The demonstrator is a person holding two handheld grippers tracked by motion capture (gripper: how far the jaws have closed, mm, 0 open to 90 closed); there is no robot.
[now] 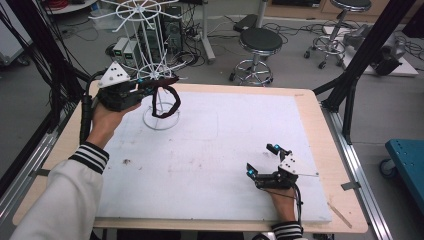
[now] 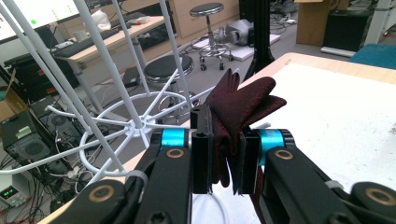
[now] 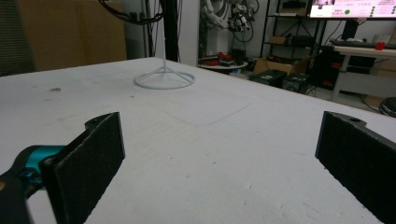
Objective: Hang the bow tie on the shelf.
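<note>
Looking down from the high view, we see the left gripper [image 1: 172,80] raised at the far left corner of the counter [image 1: 320,120], beside the white wire rack [image 1: 150,50]. A dark maroon cloth loop [image 1: 167,102] hangs from its tips, drooping over the ring base of the rack. The rack's top is cut off by the picture's upper edge, and its thin spokes are hard to separate from the cables on the floor behind. Whether the loop touches a spoke we cannot tell from here. The right gripper [image 1: 262,159] rests low on the white mat [image 1: 200,160] near the counter's near right edge, its jaws spread apart with nothing between them.

In the left gripper view, we see the left gripper [image 2: 226,161] closed tight on the cloth loop [image 2: 240,105]: the maroon fabric is pinched between the two black pads and bunches up above them. The part below the jaws is hidden by the gripper's body. The rack's spokes [image 2: 140,123] stand just behind and to the left.

In the right gripper view, we find the right gripper [image 3: 219,158] wide open and empty over the mat [image 3: 210,140]. Both jaws are cut off by the picture's edges. Farther off stands the rack's ring base [image 3: 164,80]; its upper part runs out of the frame.
</note>
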